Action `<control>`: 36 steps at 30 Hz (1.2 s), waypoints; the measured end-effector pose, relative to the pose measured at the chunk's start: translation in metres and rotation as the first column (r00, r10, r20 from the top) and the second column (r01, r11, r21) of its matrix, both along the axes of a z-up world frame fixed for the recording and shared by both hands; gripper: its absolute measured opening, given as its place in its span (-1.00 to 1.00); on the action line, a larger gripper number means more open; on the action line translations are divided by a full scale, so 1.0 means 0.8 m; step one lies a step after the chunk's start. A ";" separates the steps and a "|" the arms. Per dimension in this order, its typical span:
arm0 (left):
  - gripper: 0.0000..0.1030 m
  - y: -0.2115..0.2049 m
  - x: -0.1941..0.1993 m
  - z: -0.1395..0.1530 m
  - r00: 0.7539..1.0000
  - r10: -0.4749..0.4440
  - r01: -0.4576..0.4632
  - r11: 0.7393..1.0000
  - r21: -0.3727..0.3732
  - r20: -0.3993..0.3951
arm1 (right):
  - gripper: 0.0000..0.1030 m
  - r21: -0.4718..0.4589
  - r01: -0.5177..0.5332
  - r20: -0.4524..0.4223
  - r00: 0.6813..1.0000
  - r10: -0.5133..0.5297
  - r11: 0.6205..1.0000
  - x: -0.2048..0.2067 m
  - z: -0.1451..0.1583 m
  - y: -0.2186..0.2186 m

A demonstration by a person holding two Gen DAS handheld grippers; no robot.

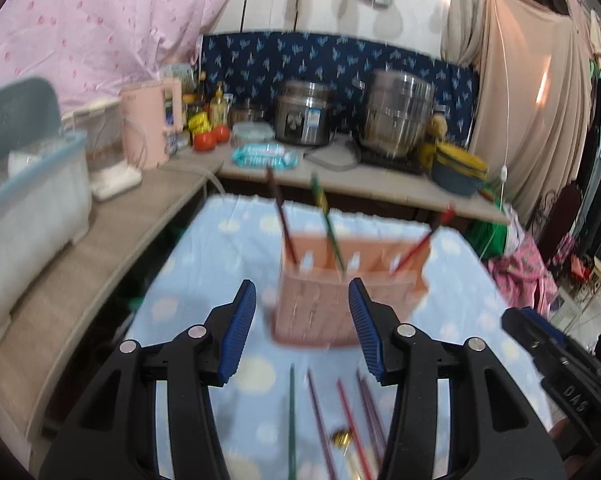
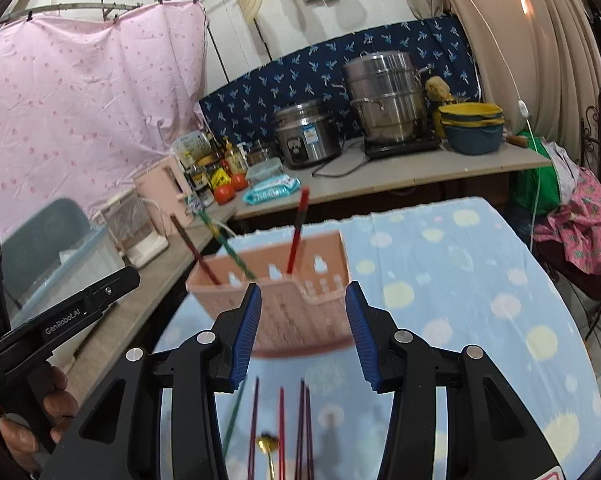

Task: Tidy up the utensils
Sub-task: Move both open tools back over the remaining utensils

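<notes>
A pink slotted utensil holder stands on the blue spotted tablecloth. Three chopsticks stick up out of it: a dark red one, a green one and a red one. Several loose chopsticks and a small gold spoon lie on the cloth in front of it. My left gripper is open and empty, above the loose chopsticks. My right gripper is open and empty too, just short of the holder.
A counter behind the table carries two steel pots, a rice cooker, bowls, bottles, tomatoes and a wipes pack. A side shelf on the left holds a pink kettle and a white-and-blue bin. Clothes are heaped at the right.
</notes>
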State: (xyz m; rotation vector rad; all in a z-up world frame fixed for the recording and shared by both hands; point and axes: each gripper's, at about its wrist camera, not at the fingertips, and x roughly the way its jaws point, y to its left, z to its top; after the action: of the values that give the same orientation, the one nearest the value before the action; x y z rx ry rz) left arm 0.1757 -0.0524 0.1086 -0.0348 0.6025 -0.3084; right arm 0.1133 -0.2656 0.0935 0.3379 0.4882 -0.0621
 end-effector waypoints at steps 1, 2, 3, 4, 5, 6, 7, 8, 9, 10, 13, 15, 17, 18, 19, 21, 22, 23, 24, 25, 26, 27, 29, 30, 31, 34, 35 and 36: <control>-0.11 0.002 -0.009 -0.014 1.000 -0.006 0.006 1.000 0.013 -0.023 | -0.14 0.003 -0.001 -0.015 1.000 0.001 1.000 -0.008 -0.007 0.001; -0.11 0.004 -0.014 -0.023 0.999 -0.007 0.008 1.000 0.025 -0.037 | -0.14 0.009 -0.005 -0.034 0.999 0.005 1.000 -0.018 -0.016 0.003; -0.11 0.005 -0.020 -0.034 0.998 -0.008 0.010 0.999 0.038 -0.055 | -0.14 0.005 -0.004 -0.051 0.999 0.005 1.000 -0.027 -0.023 0.005; -0.11 0.007 -0.028 -0.046 0.997 -0.011 0.015 0.999 0.052 -0.074 | -0.14 -0.003 0.000 -0.065 0.998 0.000 1.000 -0.035 -0.030 0.007; -0.11 0.010 -0.035 -0.056 0.996 -0.009 0.014 0.998 0.060 -0.087 | -0.14 -0.010 0.003 -0.076 0.997 -0.004 1.000 -0.042 -0.036 0.009; -0.11 0.012 -0.041 -0.064 0.995 -0.007 0.014 0.998 0.066 -0.102 | -0.14 -0.016 0.007 -0.092 0.996 -0.009 1.000 -0.051 -0.044 0.011; -0.11 0.015 -0.050 -0.075 0.993 -0.006 0.014 0.997 0.071 -0.121 | -0.14 -0.013 0.007 -0.106 0.994 -0.008 1.000 -0.056 -0.049 0.012; -0.11 0.018 -0.055 -0.081 0.991 -0.003 0.012 0.997 0.072 -0.134 | -0.14 -0.007 0.005 -0.120 0.993 -0.006 1.000 -0.063 -0.056 0.013; -0.11 0.021 -0.061 -0.090 0.988 -0.003 0.014 0.997 0.070 -0.155 | -0.14 -0.004 0.005 -0.138 0.990 -0.005 1.000 -0.071 -0.065 0.015; -0.11 0.024 -0.068 -0.099 0.985 -0.004 0.016 0.997 0.072 -0.173 | -0.14 -0.006 0.005 -0.151 0.988 -0.006 1.000 -0.077 -0.072 0.018; -0.11 0.026 -0.084 -0.121 0.980 -0.009 0.029 0.995 0.099 -0.199 | -0.14 0.002 -0.001 -0.198 0.980 0.001 1.000 -0.095 -0.095 0.024; -0.11 0.026 -0.096 -0.138 0.976 -0.018 0.044 0.992 0.118 -0.215 | -0.14 0.020 -0.008 -0.232 0.973 0.012 1.000 -0.104 -0.112 0.029; -0.11 0.027 -0.104 -0.154 0.969 -0.020 0.052 0.991 0.126 -0.248 | -0.14 0.032 -0.015 -0.261 0.965 0.023 0.999 -0.110 -0.126 0.034; -0.11 0.028 -0.107 -0.158 0.966 -0.021 0.054 0.991 0.123 -0.258 | -0.14 0.040 -0.021 -0.279 0.960 0.031 0.999 -0.113 -0.135 0.037; -0.11 0.029 -0.111 -0.165 0.962 -0.022 0.056 0.991 0.119 -0.271 | -0.14 0.046 -0.025 -0.289 0.956 0.037 0.999 -0.115 -0.141 0.040; -0.11 0.029 -0.117 -0.171 0.959 -0.024 0.059 0.991 0.117 -0.282 | -0.14 0.052 -0.034 -0.306 0.951 0.048 0.998 -0.120 -0.152 0.047; -0.11 0.029 -0.122 -0.175 0.958 -0.023 0.059 0.991 0.118 -0.287 | -0.15 0.053 -0.040 -0.314 0.948 0.055 0.998 -0.123 -0.157 0.052; -0.11 0.029 -0.124 -0.177 0.956 -0.023 0.060 0.991 0.119 -0.291 | -0.17 0.055 -0.045 -0.318 0.946 0.060 0.998 -0.125 -0.161 0.054; -0.11 0.029 -0.126 -0.179 0.955 -0.024 0.062 0.991 0.119 -0.296 | -0.18 0.058 -0.052 -0.327 0.943 0.068 0.997 -0.126 -0.166 0.058; -0.11 0.029 -0.129 -0.182 0.953 -0.023 0.062 0.991 0.119 -0.302 | -0.18 0.061 -0.056 -0.332 0.941 0.073 0.997 -0.128 -0.169 0.061; -0.11 0.029 -0.132 -0.186 0.950 -0.023 0.062 0.991 0.117 -0.311 | -0.19 0.065 -0.060 -0.337 0.938 0.079 0.996 -0.129 -0.172 0.064; -0.11 0.030 -0.134 -0.189 0.948 -0.025 0.065 0.991 0.116 -0.318 | -0.19 0.069 -0.063 -0.340 0.937 0.083 0.996 -0.130 -0.174 0.066; -0.11 0.030 -0.138 -0.194 0.944 -0.027 0.068 0.991 0.115 -0.328 | -0.20 0.070 -0.067 -0.343 0.935 0.087 0.995 -0.130 -0.176 0.069; -0.11 0.029 -0.139 -0.195 0.943 -0.028 0.070 0.991 0.117 -0.331 | -0.21 0.068 -0.069 -0.343 0.935 0.088 0.995 -0.130 -0.177 0.071; -0.11 0.030 -0.140 -0.198 0.942 -0.027 0.071 0.990 0.120 -0.335 | -0.22 0.067 -0.070 -0.344 0.935 0.089 0.995 -0.130 -0.177 0.072; -0.11 0.029 -0.142 -0.201 0.940 -0.027 0.074 0.989 0.125 -0.340 | -0.27 0.068 -0.070 -0.347 0.933 0.090 0.995 -0.131 -0.180 0.074; -0.11 0.029 -0.143 -0.202 0.940 -0.027 0.074 0.989 0.127 -0.341 | -0.31 0.067 -0.069 -0.350 0.933 0.088 0.995 -0.131 -0.182 0.074; -0.11 0.029 -0.143 -0.202 0.940 -0.027 0.074 0.989 0.127 -0.341 | -0.33 0.067 -0.068 -0.352 0.932 0.087 0.995 -0.131 -0.182 0.074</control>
State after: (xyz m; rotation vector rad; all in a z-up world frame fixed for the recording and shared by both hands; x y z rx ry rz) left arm 0.0615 -0.0291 -0.0533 0.0631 0.9676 -0.3124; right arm 0.0087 -0.2066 -0.0522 0.3614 0.8631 -0.0327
